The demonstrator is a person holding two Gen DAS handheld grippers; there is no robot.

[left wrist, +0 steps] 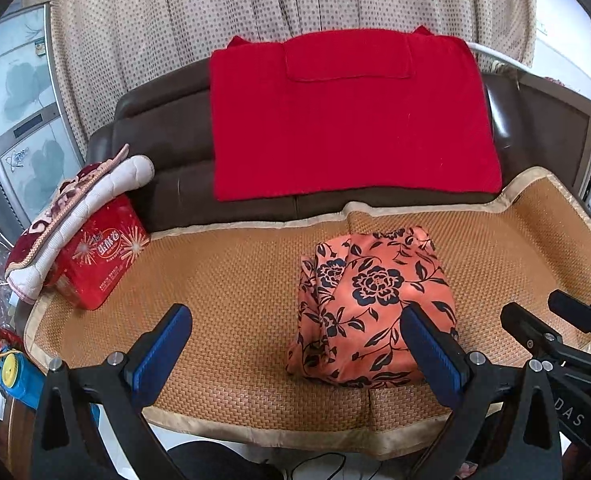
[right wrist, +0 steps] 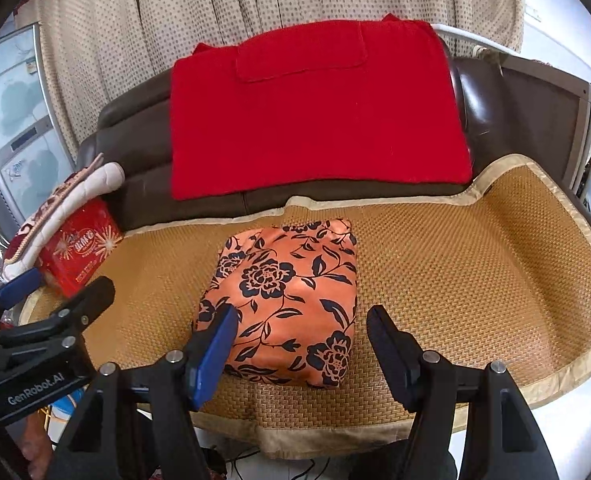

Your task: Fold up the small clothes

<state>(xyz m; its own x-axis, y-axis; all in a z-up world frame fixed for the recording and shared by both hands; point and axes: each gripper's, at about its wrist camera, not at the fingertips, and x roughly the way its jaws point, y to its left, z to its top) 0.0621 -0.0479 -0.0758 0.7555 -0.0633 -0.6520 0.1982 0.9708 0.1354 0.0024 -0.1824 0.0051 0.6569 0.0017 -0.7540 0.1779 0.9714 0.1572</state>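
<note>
A folded orange garment with dark blue flowers [left wrist: 371, 304] [right wrist: 287, 300] lies in a compact bundle on the woven mat [left wrist: 223, 280] [right wrist: 455, 264] over the sofa seat. My left gripper [left wrist: 295, 340] is open, hovering above the mat just left of the bundle; its right finger [left wrist: 431, 356] overlaps the bundle's near right edge. My right gripper [right wrist: 303, 344] is open too, its jaws straddling the bundle's near edge without touching it. The right gripper's fingers [left wrist: 535, 332] show at the right of the left wrist view, and the left gripper [right wrist: 55, 312] shows at the left of the right wrist view.
A red cloth [left wrist: 351, 116] [right wrist: 315, 108] hangs flat over the brown sofa back [left wrist: 167, 132]. A red box [left wrist: 103, 256] [right wrist: 79, 252] with a quilted cloth [left wrist: 75, 212] on top stands at the mat's left end. A dotted curtain [left wrist: 255, 4] hangs behind.
</note>
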